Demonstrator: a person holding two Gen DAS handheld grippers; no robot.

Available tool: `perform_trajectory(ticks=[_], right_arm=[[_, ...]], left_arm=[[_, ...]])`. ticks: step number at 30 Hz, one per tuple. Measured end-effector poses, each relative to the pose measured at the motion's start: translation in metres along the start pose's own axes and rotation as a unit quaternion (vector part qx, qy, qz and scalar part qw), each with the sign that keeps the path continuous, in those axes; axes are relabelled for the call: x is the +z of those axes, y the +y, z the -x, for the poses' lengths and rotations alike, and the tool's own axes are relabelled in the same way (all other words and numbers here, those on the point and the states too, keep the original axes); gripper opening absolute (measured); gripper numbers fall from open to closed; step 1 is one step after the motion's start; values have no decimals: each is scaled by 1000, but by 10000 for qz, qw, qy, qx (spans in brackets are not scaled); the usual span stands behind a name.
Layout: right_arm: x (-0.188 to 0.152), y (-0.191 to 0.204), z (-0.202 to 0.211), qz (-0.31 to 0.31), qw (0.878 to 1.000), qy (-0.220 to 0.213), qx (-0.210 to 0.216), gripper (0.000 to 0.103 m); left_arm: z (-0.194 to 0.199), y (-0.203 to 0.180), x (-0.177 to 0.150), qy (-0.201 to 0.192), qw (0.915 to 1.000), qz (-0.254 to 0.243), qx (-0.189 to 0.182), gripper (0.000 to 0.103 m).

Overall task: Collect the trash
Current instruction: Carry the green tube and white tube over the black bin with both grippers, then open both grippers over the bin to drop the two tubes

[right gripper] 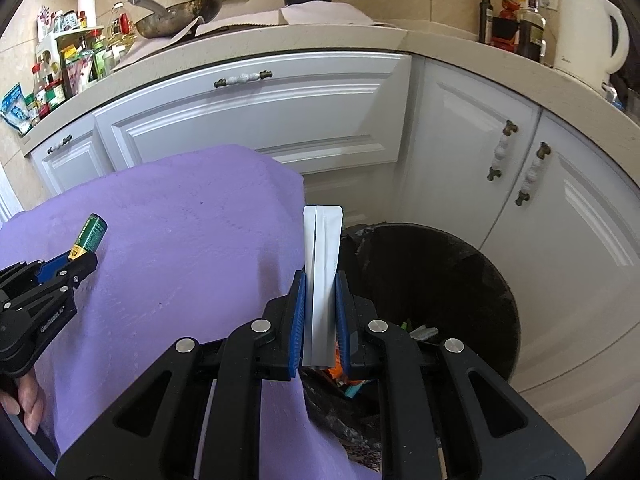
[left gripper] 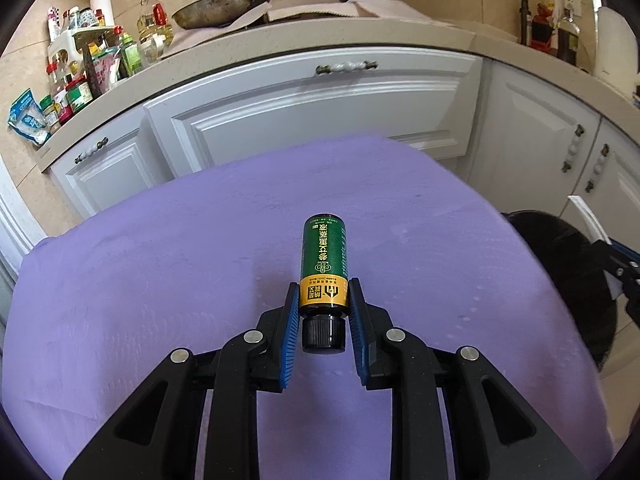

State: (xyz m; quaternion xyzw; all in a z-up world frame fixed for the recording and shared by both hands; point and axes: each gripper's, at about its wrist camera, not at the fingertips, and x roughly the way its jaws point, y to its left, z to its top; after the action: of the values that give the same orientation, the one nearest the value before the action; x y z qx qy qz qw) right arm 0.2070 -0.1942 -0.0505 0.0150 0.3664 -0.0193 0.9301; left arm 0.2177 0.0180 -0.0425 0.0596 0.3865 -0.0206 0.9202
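Observation:
My left gripper (left gripper: 324, 292) is shut on a green bottle (left gripper: 325, 258) with a yellow band and black cap, held above the purple cloth (left gripper: 160, 280). It also shows in the right wrist view (right gripper: 82, 254) at the left, with the green bottle (right gripper: 91, 234) sticking out. My right gripper (right gripper: 320, 280) is shut on a flat white packet (right gripper: 321, 264), held at the cloth's right edge beside the black bin (right gripper: 460, 264). The bin holds several pieces of trash (right gripper: 420, 332). The right gripper shows at the far right of the left wrist view (left gripper: 616, 268).
The purple cloth (right gripper: 180, 240) covers a table. White kitchen cabinets (left gripper: 320, 112) stand behind, under a counter with a wok (left gripper: 224, 4), pot, bottles and jars (left gripper: 80, 72), and a white kettle (right gripper: 588, 24). The bin (left gripper: 560, 264) stands on the floor right of the table.

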Motion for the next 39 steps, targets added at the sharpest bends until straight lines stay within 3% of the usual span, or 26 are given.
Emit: perform_trajectory(ticks=[19,25,39], right_arm=[[-14,-62,32,-481,9953,-296,-789,14],[-14,-76,30,-551,9934,-359,-944,14],[-12,-102,10,-762,9894,-412,-1167,14]], left_arm=[[44,-94,12,-710,9915,-664,-862,24],[44,-121,17,-897,9882,-815,-939,24],[17,-157,27,-901,9866,-954,-966,24]])
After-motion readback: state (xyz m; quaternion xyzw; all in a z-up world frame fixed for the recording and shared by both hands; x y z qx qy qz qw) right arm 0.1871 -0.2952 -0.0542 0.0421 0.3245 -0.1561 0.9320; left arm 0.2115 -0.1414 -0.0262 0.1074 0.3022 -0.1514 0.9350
